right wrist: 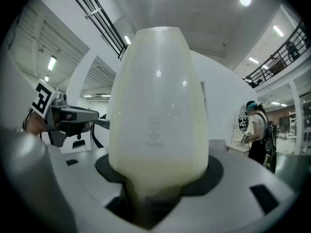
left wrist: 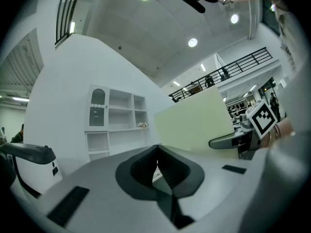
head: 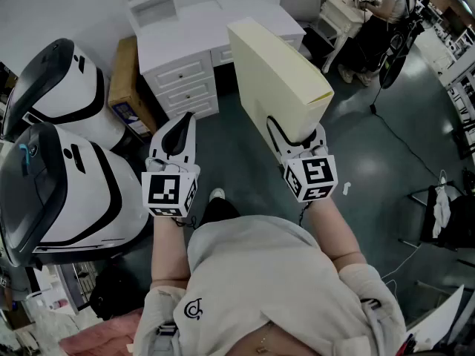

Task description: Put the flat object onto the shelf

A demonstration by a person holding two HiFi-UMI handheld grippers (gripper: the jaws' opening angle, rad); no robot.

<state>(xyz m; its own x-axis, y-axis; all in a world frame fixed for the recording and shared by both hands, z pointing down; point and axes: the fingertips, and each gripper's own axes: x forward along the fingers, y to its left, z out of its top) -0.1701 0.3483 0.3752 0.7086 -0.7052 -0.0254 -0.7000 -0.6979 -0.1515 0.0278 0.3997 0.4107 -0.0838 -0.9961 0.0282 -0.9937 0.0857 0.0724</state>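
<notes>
While my right gripper (head: 297,130) clamps the flat box (head: 274,73) upright, my left gripper (head: 180,124) is closed, empty; the shelf (left wrist: 119,113) is not yet reached.

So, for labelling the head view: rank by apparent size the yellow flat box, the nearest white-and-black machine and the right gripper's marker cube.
1. white-and-black machine
2. yellow flat box, held nearer the camera, so true rank unsure
3. marker cube

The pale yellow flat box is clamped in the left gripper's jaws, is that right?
No. The pale yellow flat box is clamped in the jaws of the right gripper, as the right gripper view shows; the left gripper holds nothing.
</notes>
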